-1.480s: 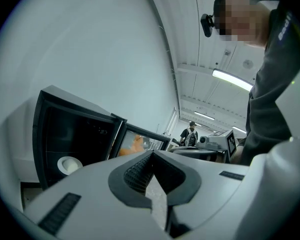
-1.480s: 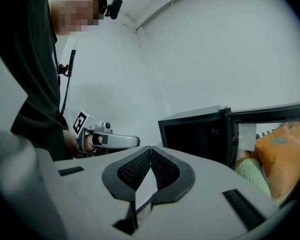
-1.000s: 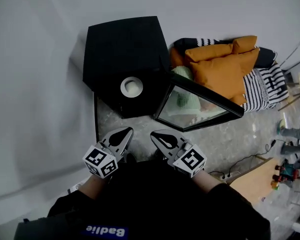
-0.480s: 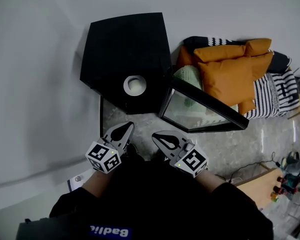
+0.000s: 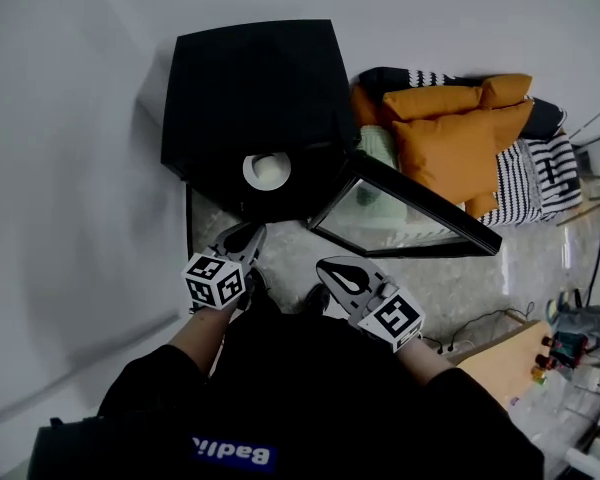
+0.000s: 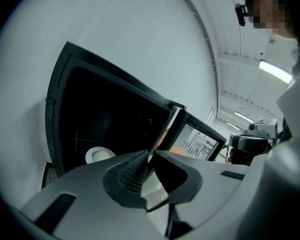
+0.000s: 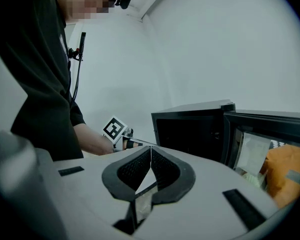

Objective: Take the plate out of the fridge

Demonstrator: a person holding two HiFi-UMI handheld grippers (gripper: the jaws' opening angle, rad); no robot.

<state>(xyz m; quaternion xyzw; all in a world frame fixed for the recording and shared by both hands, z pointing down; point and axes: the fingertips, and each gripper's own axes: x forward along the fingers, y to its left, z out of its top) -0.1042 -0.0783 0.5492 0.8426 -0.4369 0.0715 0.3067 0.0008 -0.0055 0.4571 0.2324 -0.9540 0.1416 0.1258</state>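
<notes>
A small black fridge [image 5: 250, 98] stands on the floor against the wall, its glass door [image 5: 410, 213] swung open to the right. A white plate [image 5: 267, 171] sits inside near the front of the opening and shows again in the left gripper view [image 6: 98, 155]. My left gripper [image 5: 248, 234] hovers just in front of the opening, below the plate and apart from it. Its jaws [image 6: 151, 155] are starting to open from shut, only a sliver apart, with nothing between them. My right gripper [image 5: 332, 266] hangs further back near the door's lower edge, shut and empty [image 7: 150, 149].
Orange cushions [image 5: 450, 138] and a striped blanket [image 5: 540, 173] lie to the right behind the open door. A grey wall runs along the left. Cables [image 5: 480, 323] trail over the stone floor, and a wooden board [image 5: 500, 363] lies at the lower right.
My left gripper has moved forward toward the fridge opening. The right gripper has stayed about where it was. The head view has shifted slightly.
</notes>
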